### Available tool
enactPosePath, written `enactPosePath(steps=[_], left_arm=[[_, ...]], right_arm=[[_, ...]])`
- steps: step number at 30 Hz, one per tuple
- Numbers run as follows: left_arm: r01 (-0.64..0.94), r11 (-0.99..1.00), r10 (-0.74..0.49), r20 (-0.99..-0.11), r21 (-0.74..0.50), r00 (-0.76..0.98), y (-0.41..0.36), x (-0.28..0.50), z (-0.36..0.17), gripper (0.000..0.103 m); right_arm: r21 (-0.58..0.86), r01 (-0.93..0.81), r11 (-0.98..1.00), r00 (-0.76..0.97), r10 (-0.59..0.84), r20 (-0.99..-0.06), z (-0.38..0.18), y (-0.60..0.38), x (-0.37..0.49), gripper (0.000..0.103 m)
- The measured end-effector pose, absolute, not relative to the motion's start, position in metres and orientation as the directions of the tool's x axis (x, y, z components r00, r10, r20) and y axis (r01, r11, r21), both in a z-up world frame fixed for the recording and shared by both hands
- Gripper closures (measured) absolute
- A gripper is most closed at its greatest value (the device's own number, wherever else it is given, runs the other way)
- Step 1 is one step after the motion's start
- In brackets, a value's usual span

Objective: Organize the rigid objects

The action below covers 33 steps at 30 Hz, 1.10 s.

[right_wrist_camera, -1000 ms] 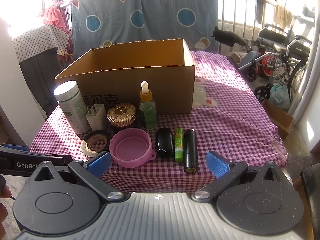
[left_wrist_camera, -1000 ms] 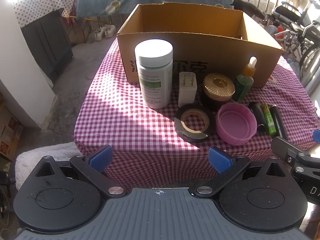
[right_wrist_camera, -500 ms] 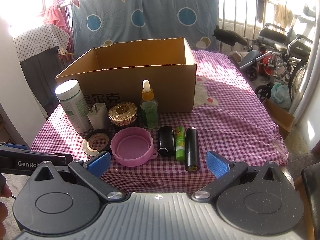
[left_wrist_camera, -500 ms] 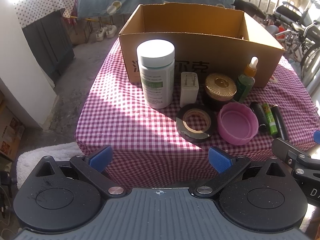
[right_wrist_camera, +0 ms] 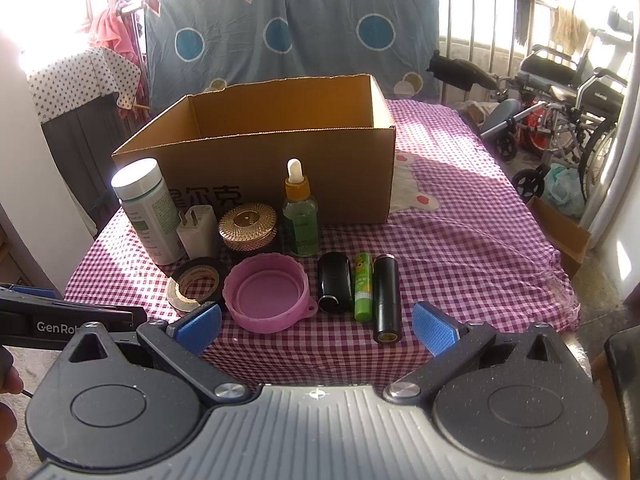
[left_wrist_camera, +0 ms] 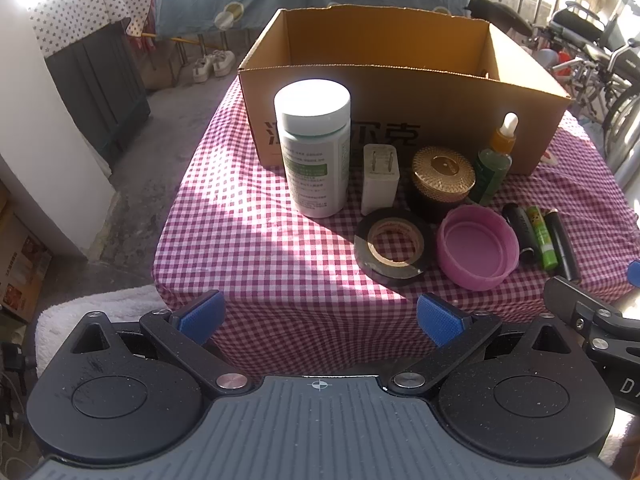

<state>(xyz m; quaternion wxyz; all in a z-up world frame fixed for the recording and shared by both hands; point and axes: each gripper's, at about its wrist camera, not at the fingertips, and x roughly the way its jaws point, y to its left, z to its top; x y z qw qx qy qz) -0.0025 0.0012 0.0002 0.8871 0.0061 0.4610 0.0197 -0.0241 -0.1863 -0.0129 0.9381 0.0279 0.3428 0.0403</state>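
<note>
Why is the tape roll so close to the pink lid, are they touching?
Cannot tell. In both views the tape roll and pink lid meet edge to edge, no gap showing.

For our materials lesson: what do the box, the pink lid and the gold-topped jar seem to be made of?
Box: corrugated cardboard, matte brown, with rough cut edges on its rim.
Pink lid: probably moulded plastic, smooth and slightly glossy, with a ridged rim and a small tab.
Jar: the top looks like gold metal or metallised plastic, shiny and finely ribbed; the dark body could be glass, which is hard to tell.
</note>
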Motion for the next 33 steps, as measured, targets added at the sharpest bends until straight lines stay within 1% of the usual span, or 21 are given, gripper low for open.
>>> enactPosePath(steps=[12, 17, 23, 28, 33], left_arm=[[-0.021, 0.999, 0.035, -0.822, 0.029, 0.568, -0.002, -0.001, -0.001, 0.001], [0.018, 0.999, 0.013, -0.815, 0.028, 0.58, -0.008, 0.002, 0.002, 0.001], [0.105, 0.994, -0.059, -0.787, 0.008, 0.614, -0.02, 0.007, 0.008, 0.001], [0.189, 0.981, -0.098, -0.767, 0.031, 0.634, -0.037, 0.013, 0.011, 0.001], [0.261, 0.965, -0.184, -0.76, -0.02, 0.624, -0.05, 0.018, 0.01, 0.001]], right_arm=[[0.073, -0.05, 0.996, 0.769, 0.085, -0.633, -0.012, -0.188, -0.023, 0.0], [0.068, -0.02, 0.997, 0.785, 0.058, -0.617, -0.011, -0.197, -0.024, 0.0], [0.075, 0.019, 0.997, 0.799, 0.03, -0.601, -0.01, -0.207, -0.022, 0.0], [0.121, 0.066, 0.99, 0.834, 0.012, -0.552, -0.007, -0.225, -0.026, 0.0], [0.171, 0.098, 0.98, 0.86, 0.003, -0.51, -0.006, -0.248, -0.029, 0.0]])
